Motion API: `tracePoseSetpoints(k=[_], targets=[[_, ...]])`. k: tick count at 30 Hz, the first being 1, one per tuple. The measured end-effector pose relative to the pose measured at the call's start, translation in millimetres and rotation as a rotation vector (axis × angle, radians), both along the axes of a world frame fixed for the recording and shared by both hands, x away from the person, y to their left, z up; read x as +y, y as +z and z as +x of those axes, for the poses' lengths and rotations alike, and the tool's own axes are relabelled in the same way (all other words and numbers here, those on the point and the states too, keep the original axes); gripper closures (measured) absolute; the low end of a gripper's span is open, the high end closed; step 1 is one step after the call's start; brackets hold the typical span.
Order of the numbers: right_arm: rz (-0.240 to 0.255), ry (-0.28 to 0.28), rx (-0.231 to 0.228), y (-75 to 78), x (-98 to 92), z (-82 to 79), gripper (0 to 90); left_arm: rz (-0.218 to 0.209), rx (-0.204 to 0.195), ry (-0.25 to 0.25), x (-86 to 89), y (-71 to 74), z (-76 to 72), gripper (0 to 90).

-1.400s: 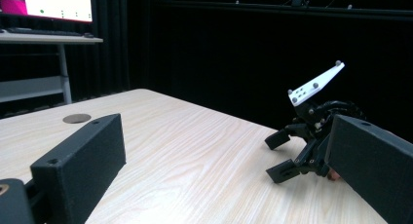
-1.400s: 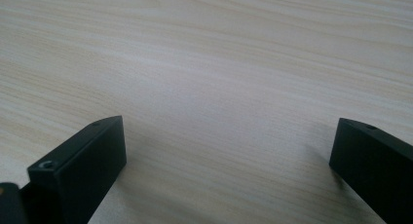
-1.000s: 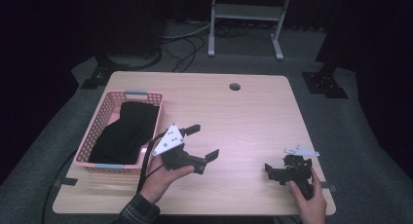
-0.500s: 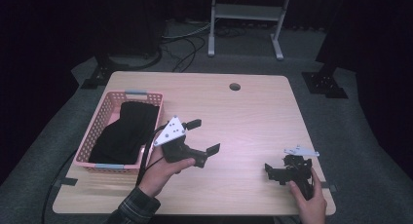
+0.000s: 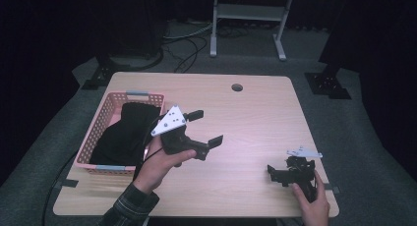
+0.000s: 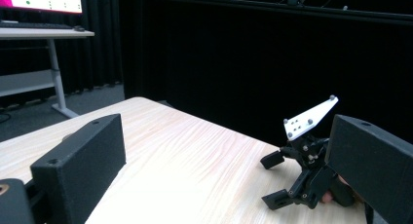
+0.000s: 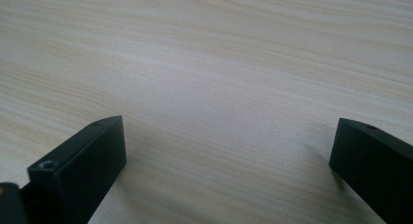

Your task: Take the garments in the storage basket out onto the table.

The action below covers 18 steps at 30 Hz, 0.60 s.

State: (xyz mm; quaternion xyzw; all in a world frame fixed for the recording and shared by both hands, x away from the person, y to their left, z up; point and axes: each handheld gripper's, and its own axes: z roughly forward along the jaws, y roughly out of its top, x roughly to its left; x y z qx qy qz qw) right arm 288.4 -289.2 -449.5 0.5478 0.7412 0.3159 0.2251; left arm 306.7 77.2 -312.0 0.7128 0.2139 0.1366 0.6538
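My left gripper (image 5: 206, 128) is held above the middle-left of the wooden table (image 5: 260, 123), open with nothing between its jaws. It points right across the table. In the left gripper view its jaws stand wide apart around (image 6: 224, 180), and the right gripper (image 6: 299, 177) shows beyond them with its white plate on top. My right gripper (image 5: 281, 171) rests low at the table's front right corner in a hand, and it is open as well. In the right gripper view its jaws frame bare wood (image 7: 229, 170).
A pink basket (image 5: 104, 115) holding a black cloth (image 5: 125, 132) stands at the table's left side, just left of my left hand. A round cable hole (image 5: 237, 87) sits near the far edge. A white desk frame (image 5: 246, 12) stands on the floor beyond.
My left gripper has risen and shifted a little toward the far side, away from the front edge. The right gripper has stayed where it was.
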Motion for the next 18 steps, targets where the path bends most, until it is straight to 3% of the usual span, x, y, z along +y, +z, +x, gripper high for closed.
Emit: tracePoseSetpoints(k=[9,18], targets=[[0.0,0.0,0.001,0.0,0.0,0.0,0.0,0.016,-0.01,-0.042,-3.5,17.7,0.0,0.3],[-0.001,0.001,0.0,0.0,-0.1,0.0,0.0,0.029,-0.021,-0.052,-0.9,28.5,2.1,0.3]])
